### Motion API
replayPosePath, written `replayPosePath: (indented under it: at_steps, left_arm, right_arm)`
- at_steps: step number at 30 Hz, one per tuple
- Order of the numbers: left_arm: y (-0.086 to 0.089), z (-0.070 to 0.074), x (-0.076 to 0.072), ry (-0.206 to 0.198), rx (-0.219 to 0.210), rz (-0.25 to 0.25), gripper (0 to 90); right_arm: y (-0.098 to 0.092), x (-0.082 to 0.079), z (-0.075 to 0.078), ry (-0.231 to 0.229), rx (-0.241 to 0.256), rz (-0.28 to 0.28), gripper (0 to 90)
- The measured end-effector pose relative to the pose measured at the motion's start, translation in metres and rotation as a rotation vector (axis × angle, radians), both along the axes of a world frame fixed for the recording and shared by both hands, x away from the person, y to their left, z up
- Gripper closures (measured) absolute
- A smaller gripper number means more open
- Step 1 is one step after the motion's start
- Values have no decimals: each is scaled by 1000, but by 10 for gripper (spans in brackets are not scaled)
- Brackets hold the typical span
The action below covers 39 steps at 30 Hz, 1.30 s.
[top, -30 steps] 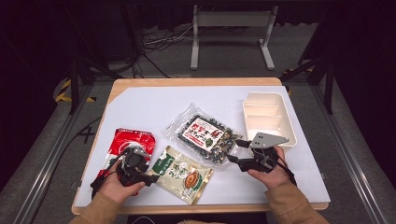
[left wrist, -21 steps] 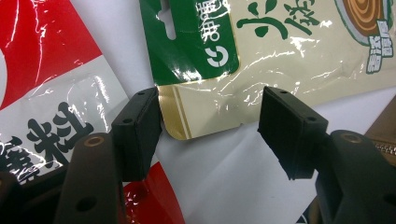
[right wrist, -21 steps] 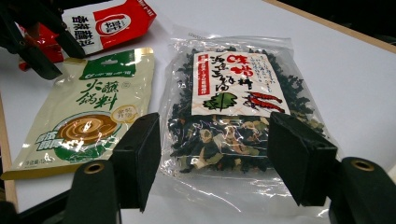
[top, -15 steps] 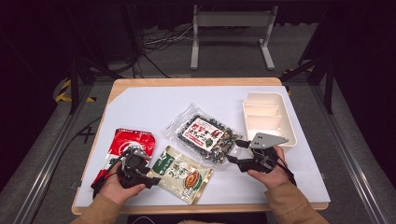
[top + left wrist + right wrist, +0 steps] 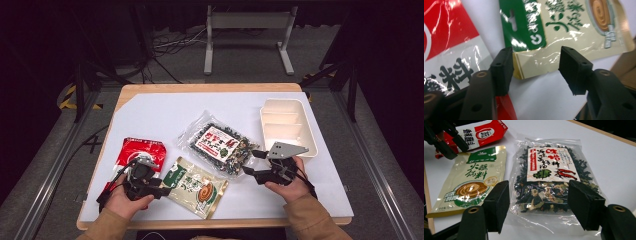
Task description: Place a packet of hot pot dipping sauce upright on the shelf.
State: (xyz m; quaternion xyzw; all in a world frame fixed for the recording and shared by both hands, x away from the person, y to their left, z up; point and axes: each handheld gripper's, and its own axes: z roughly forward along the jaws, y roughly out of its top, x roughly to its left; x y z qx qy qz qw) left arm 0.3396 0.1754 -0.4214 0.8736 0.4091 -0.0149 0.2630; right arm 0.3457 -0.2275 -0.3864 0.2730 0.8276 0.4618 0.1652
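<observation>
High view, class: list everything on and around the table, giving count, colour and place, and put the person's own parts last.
Clear packet: one, dark dried contents, red-and-white label, table centre.
Cream packet: one, cream with green top, front centre-left.
Red packet: one, red and white, front left.
Tray: one, cream, compartmented, right side.
Table: one, white top, wooden edge.
Metal stand: one, grey, on the floor behind the table.
Left gripper: one, black, open at the cream packet's corner.
Right gripper: one, black, open at the clear packet's edge.
</observation>
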Motion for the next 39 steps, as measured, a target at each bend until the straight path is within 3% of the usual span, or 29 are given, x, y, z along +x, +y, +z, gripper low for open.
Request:
replayPosePath:
  at_steps: [5,8,9,15,19,20,21,23,25,26,31,39]
  left_arm:
    - [-3,-2,-1,-17,29,23,364]
    - [-6,-6,-1,18,29,7,341]
    - [-7,-6,-2,10,32,7,330]
    - [-3,-5,-1,29,-15,24,355]
    - [-2,1,-3,6,-35,20,402]
    - [0,6,-5,-4,-83,16,419]
    - [0,6,-5,-4,-83,16,437]
    - [1,8,-6,11,-129,-5,454]
    - [0,7,-6,18,-131,-13,458]
    - [-4,3,-6,45,-120,-30,472]
    - [-11,-2,-6,39,-86,-36,492]
    - [-10,-11,1,37,-83,0,675]
  right_arm:
    - [1,0,0,-2,-8,6,345]
    - [2,-1,-1,-2,-10,7,344]
    - [2,-1,-1,-2,-11,8,344]
    - [2,-1,-1,0,-9,10,344]
    - [2,0,-1,2,-5,9,344]
    - [1,0,-1,4,-3,8,344]
    - [1,0,-1,4,-2,8,344]
    - [1,0,-1,6,2,8,344]
    - [1,0,-1,6,1,9,344]
    - [1,0,-1,7,-1,10,344]
    - [2,0,-1,8,1,11,342]
    - [2,1,-2,13,-5,13,366]
